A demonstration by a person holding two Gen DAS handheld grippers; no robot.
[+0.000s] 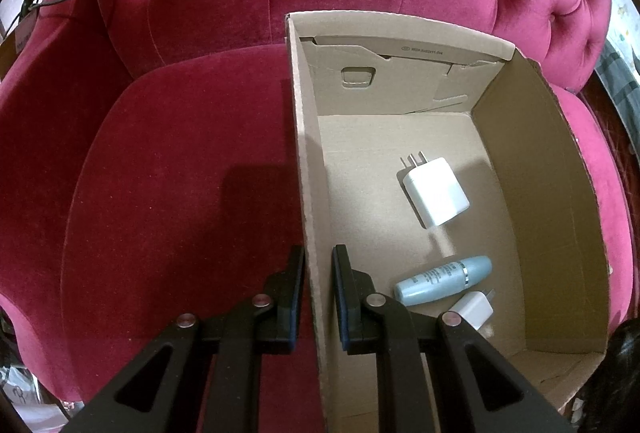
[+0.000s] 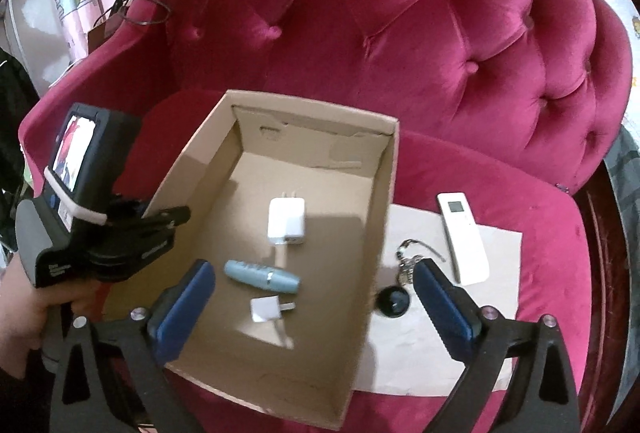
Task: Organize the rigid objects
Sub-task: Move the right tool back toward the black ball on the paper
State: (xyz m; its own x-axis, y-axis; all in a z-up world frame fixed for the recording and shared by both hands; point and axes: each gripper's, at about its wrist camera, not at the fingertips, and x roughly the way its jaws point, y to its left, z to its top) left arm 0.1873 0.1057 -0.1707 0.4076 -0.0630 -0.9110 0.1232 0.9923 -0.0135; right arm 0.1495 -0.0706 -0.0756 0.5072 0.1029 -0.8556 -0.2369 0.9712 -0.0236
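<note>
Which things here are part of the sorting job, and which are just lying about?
Job:
- cardboard box
- large white charger
- blue tube
- small white plug
- white remote
- black key fob

Lying about:
- red velvet armchair
- black cable

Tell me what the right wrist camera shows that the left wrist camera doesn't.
Only the right wrist view shows the white remote, the black key fob with its keyring and the flat cardboard sheet beside the box, plus the open, empty right tool and the left tool's body.

Only the left wrist view shows the left tool clamped on the box wall.

Both show the cardboard box on the red armchair, holding the large white charger, blue tube and small white plug.
</note>
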